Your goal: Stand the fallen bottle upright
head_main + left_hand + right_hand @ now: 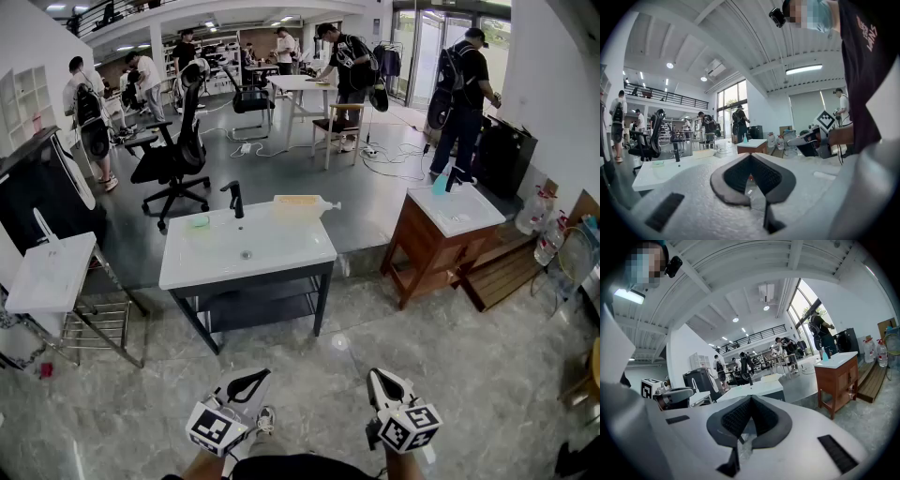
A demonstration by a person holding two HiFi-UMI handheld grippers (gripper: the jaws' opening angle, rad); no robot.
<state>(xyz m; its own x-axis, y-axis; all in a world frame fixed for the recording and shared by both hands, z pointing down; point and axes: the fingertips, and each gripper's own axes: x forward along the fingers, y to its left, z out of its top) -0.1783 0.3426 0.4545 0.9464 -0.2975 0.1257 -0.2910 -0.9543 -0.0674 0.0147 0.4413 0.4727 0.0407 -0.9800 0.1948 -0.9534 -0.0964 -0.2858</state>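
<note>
Both jaws closed, nothing held: left gripper, right gripper. Bottle lies on its side on the sink top, well apart from them.

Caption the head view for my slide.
Left gripper and right gripper, shut and empty, face a white sink with the bottle lying on its side.

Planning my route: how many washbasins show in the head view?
3: centre basin bearing the fallen bottle, left basin on a metal rack, right basin on a wooden cabinet. More may hide behind.
</note>
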